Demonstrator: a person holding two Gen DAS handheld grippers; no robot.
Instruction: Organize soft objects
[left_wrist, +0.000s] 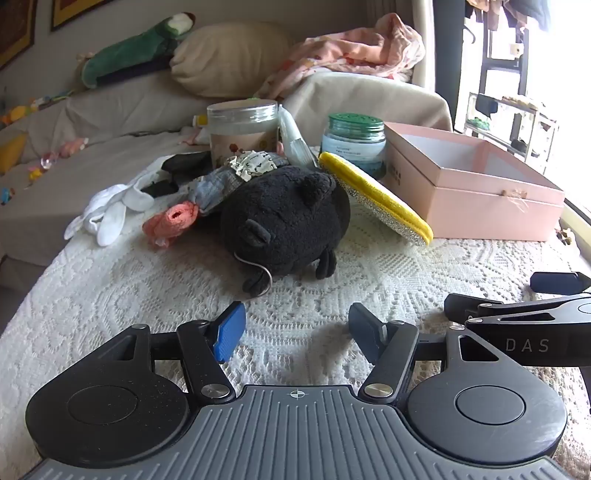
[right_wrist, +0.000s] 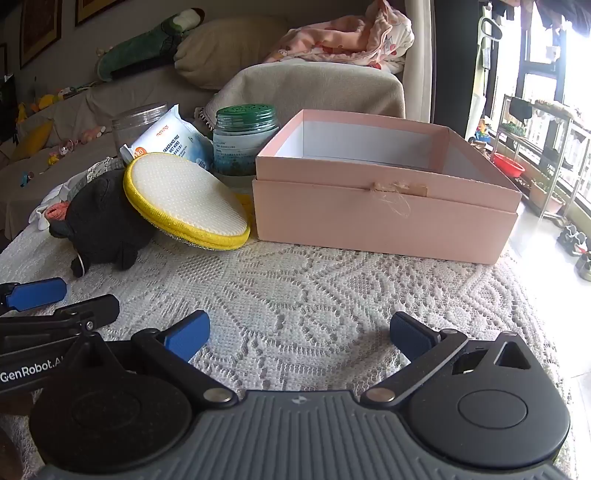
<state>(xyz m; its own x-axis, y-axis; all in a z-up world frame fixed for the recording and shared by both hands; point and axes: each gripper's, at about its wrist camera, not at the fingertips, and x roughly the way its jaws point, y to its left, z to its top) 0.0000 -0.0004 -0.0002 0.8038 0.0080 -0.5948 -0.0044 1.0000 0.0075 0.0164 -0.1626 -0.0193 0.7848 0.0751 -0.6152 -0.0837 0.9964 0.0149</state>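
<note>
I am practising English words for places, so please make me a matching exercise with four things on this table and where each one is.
1. black plush toy
2. yellow round pad
3. pink box
4. white glove

a. open on top, at the table's right side
b. leaning on the plush toy
c. at the table's left edge
d. lying ahead of the left gripper

Pairs: 1-d, 2-b, 3-a, 4-c

Both wrist cams sit low over the lace-covered counter (left_wrist: 110, 295), angled down, side by side; both catch the black plush (left_wrist: 284, 218) and pink box (right_wrist: 388, 206).
</note>
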